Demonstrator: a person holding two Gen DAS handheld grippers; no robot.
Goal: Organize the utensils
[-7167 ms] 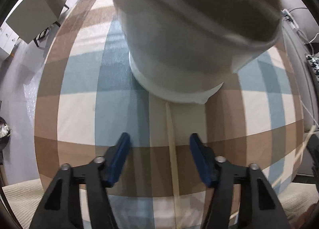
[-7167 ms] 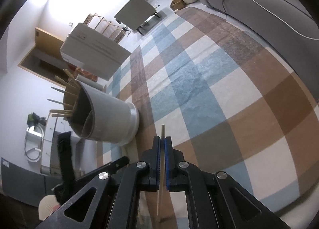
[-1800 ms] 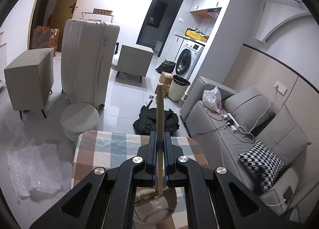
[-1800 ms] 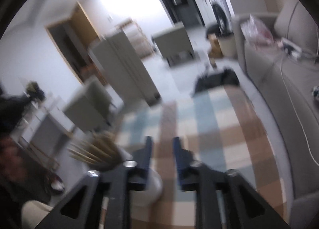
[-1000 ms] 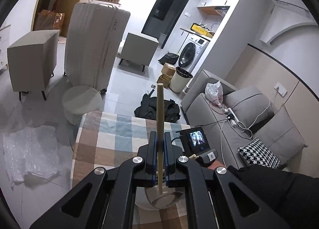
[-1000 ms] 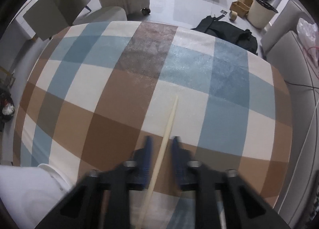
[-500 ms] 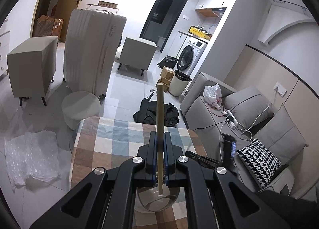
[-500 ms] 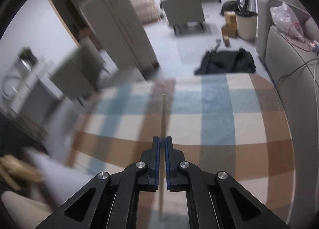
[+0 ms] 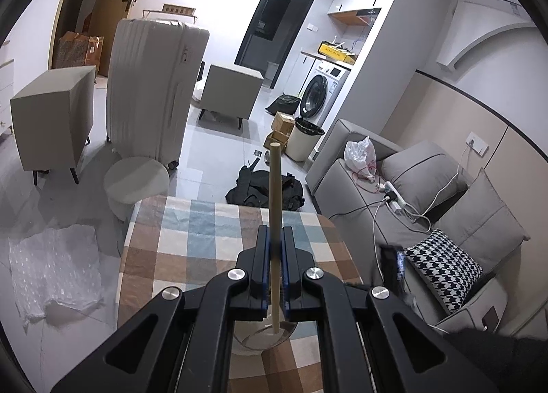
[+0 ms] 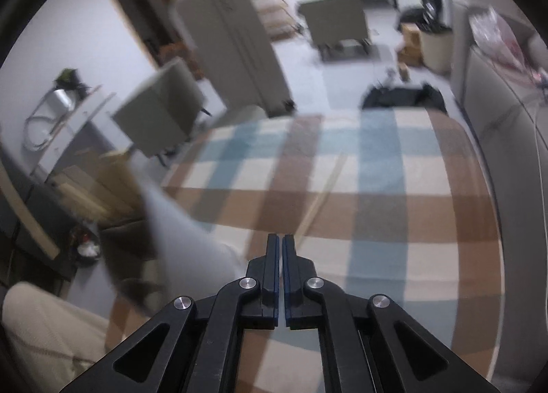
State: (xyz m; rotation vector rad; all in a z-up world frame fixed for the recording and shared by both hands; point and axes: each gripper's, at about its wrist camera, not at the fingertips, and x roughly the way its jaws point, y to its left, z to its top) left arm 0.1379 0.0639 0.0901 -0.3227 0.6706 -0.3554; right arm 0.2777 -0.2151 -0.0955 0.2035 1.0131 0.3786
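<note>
My left gripper [image 9: 274,232] is shut on a pale wooden chopstick [image 9: 274,187]. The stick stands upright between the pads, its lower end over the mouth of the white holder [image 9: 257,338] on the checked tablecloth [image 9: 191,239]. In the right wrist view my right gripper [image 10: 278,239] is shut, with nothing showing between its pads. It hangs above the cloth. Another chopstick [image 10: 325,184] lies slantwise on the tablecloth [image 10: 394,256] just ahead of those fingertips, blurred like the cloth. The holder [image 10: 185,242] is a white blur at the left, with several chopsticks [image 10: 102,184] sticking out of it.
A grey sofa [image 9: 428,194] runs along the table's right side. A round stool [image 9: 137,180], a white suitcase [image 9: 150,85] and a black bag [image 9: 260,187] stand on the floor beyond the far edge. A person's beige trouser leg [image 10: 44,331] is at the near left.
The right gripper has lifted off the cloth and swung left. The chopstick seen between its jaws half a second ago now lies on the table. The left gripper has kept still.
</note>
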